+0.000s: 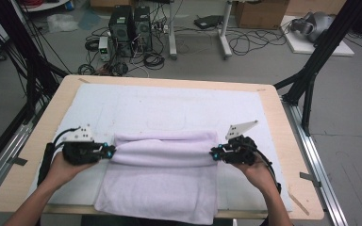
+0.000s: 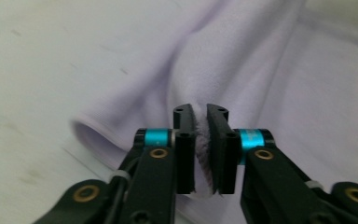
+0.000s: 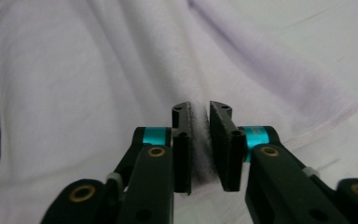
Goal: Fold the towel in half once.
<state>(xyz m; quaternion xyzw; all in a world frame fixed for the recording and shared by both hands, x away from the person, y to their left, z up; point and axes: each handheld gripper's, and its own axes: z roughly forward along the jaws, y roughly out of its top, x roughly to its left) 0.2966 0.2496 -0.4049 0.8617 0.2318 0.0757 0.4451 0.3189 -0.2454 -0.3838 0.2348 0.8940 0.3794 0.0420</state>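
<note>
On table (image 1: 37,155), towel (image 1: 162,174) near edge cropped

Grey floor (image 1: 344,108) carries two black computer towers (image 1: 131,26), tangled cables (image 1: 245,42) and cardboard boxes (image 1: 259,12). Black frame struts (image 1: 320,52) flank the wooden table (image 1: 273,108).

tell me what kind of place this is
Probably a lab or workshop set up for recording. Two computer towers stand on the floor among loose cables, and black metal frame legs stand beside the wooden table.
</note>
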